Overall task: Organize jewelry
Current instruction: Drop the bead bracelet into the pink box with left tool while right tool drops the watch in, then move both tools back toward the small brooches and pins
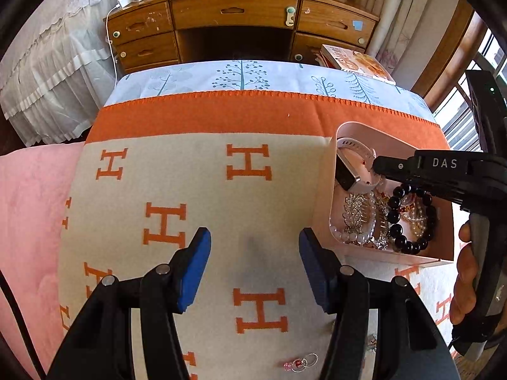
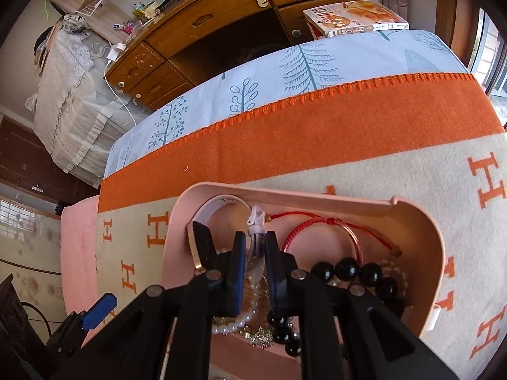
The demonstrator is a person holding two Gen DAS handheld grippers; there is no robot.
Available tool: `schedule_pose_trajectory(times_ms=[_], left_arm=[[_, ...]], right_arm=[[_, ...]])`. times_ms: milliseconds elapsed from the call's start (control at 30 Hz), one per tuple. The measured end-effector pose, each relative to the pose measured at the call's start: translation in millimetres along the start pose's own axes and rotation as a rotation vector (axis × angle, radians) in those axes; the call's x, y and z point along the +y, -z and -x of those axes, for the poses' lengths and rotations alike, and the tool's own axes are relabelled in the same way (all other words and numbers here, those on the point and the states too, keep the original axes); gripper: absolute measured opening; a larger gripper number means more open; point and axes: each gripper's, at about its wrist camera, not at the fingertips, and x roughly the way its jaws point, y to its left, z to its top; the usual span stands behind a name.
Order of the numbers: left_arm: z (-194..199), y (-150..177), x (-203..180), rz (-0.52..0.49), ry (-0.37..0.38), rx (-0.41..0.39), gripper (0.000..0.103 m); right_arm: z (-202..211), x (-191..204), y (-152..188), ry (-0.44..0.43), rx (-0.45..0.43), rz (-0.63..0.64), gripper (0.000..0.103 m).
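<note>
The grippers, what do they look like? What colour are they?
Each hand-held gripper is black plastic with two flat fingers padded in blue, joined by silver round pins. The left hand-held gripper shows its blue pads clearly. The right hand-held gripper looks the same, and its side has white letters DAS. A bare hand grips its grey handle.

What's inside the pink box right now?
Inside the pink box: a white-strapped watch, black bead bracelet, pearl bracelet, red cord bracelet and silver brooch. The right gripper covers whatever lies beneath it.
</note>
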Motion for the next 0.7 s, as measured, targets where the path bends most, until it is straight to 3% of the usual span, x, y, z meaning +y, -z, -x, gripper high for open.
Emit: schedule_pose_trajectory(times_ms=[333, 700], left_arm=[[38, 23, -10, -0.027, 0.009, -0.031, 0.056], [99, 80, -25, -0.076, 0.028, -0.071, 0.056]], right_arm=[[64, -2, 41, -0.030, -0.070, 0.067, 0.012], [136, 6, 129, 0.016, -0.099, 0.253, 0.012]])
